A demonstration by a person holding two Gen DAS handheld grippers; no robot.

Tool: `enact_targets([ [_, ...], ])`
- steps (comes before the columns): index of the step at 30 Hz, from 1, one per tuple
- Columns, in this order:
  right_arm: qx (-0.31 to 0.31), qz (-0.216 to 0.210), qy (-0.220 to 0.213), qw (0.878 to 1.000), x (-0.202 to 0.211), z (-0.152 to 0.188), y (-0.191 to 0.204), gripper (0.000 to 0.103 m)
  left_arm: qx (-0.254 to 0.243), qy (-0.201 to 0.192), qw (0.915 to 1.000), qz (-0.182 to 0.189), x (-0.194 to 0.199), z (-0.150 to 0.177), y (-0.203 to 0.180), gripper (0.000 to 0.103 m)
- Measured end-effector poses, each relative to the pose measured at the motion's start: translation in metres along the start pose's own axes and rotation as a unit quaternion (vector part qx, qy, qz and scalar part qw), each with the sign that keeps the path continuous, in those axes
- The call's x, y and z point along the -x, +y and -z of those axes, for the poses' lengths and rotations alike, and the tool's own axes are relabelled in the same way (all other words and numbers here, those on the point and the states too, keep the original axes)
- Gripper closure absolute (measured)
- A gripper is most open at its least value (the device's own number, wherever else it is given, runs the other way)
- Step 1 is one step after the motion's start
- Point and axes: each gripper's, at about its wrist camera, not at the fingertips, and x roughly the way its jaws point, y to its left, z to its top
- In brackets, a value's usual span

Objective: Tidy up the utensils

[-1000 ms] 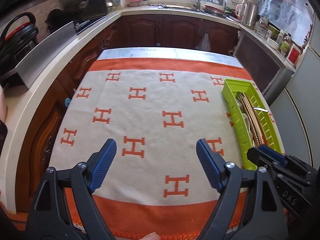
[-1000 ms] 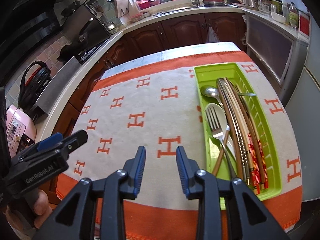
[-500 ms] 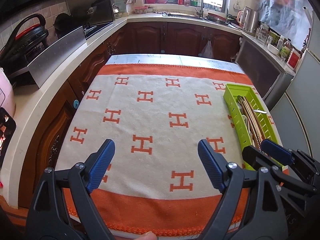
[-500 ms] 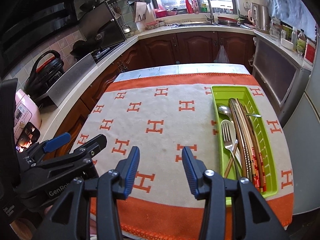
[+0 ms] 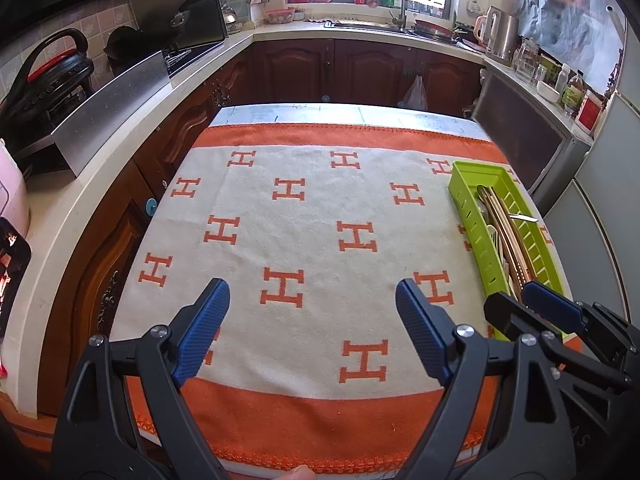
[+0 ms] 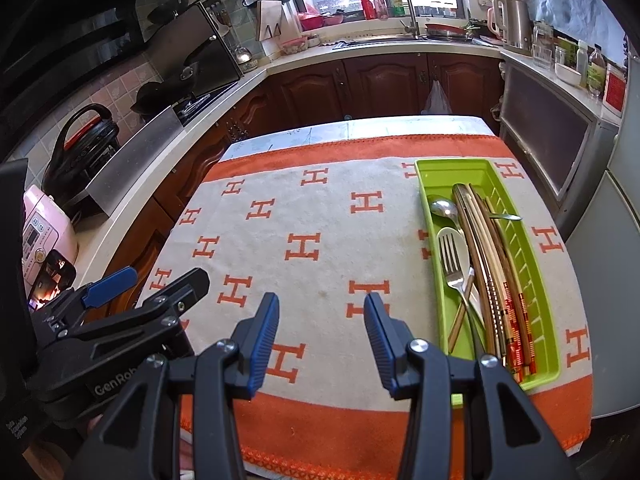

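A lime-green utensil tray lies along the right side of the table on a cream and orange H-patterned cloth. In it lie a fork, a metal spoon, a white spoon and several chopsticks. My left gripper hangs open above the cloth's near middle, nothing between its fingers. My right gripper is also open and empty, just left of the tray's near end. Each gripper shows in the other's view: the right gripper, the left gripper.
A counter runs along the left with a black pressure cooker, a pink appliance and a stove. The sink and kettle sit at the back. A grey appliance stands close to the table's right edge.
Both views have drawn back from the table, so more of the kitchen shows. The right gripper's jaws have spread wider. The tray and utensils lie as before.
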Motion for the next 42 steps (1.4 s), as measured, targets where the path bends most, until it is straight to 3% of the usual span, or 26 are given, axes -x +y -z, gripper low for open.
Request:
enact_targets([
  [42, -0.014, 0.001, 0.013, 1.000, -0.012, 0.005, -0.003, 0.059, -0.004, 0.020, 0.9998, 0.004, -0.018, 0.001, -0.002, 0.020],
])
